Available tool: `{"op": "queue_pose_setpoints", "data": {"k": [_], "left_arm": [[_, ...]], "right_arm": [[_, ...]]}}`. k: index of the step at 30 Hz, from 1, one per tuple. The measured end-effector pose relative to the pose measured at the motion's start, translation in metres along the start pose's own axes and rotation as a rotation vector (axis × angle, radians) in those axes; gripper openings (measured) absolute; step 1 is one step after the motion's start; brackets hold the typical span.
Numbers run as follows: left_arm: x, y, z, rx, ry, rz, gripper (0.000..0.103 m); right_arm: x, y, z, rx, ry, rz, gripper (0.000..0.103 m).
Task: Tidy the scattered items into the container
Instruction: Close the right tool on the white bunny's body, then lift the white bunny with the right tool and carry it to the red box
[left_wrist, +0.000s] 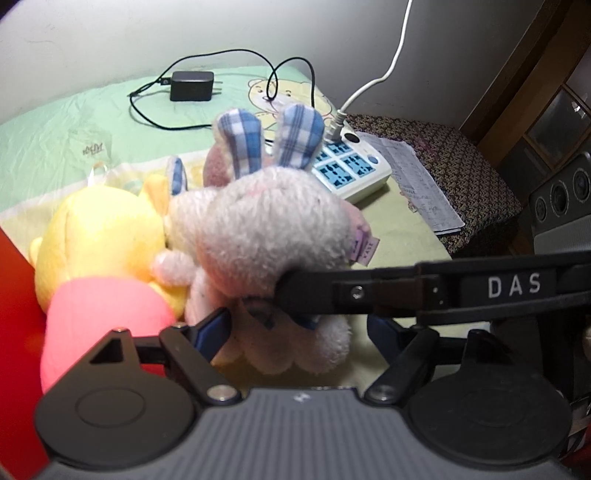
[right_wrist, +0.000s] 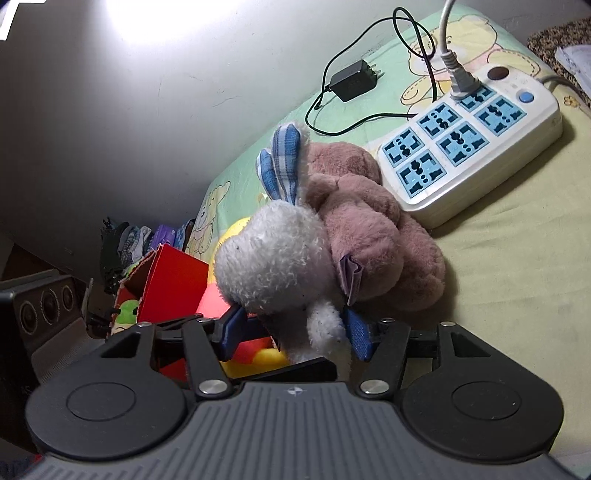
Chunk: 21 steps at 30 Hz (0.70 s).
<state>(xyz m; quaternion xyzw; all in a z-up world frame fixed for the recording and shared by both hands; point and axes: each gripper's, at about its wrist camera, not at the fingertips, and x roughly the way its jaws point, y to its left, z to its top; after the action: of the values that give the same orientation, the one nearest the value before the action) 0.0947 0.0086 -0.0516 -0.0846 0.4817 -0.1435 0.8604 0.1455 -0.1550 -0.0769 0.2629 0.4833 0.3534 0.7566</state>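
A white plush rabbit (left_wrist: 266, 229) with blue plaid ears lies on the bed, also in the right wrist view (right_wrist: 277, 258). My right gripper (right_wrist: 295, 332) is shut on its body; its black finger (left_wrist: 369, 291) reaches in from the right in the left wrist view. My left gripper (left_wrist: 306, 332) is open, its jaws either side of the rabbit's lower body. A yellow plush bear (left_wrist: 103, 251) in a pink shirt lies left of the rabbit. A brown plush (right_wrist: 369, 229) lies behind it. The red container (right_wrist: 173, 284) stands at the left, with a green toy inside.
A white power strip (right_wrist: 469, 140) with a plugged white cable lies behind the toys. A black charger (left_wrist: 192, 85) and its cord lie further back by the wall. Papers (left_wrist: 421, 184) rest on a patterned box at the right. A speaker (left_wrist: 561, 192) stands beyond.
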Motion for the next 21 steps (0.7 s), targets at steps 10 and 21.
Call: {"op": "queue_pose_setpoints", "data": {"k": [10,21], "left_arm": [[0.001,-0.001,0.002,0.005,-0.002,-0.008,0.073],[-0.023,-0.018,-0.019,0.001,-0.008,-0.04,0.068]], "right_arm": [[0.003,-0.01,-0.002,0.084,-0.025,0.056,0.058],[-0.021,0.0,-0.021,0.113,-0.015,0.073,0.043]]}}
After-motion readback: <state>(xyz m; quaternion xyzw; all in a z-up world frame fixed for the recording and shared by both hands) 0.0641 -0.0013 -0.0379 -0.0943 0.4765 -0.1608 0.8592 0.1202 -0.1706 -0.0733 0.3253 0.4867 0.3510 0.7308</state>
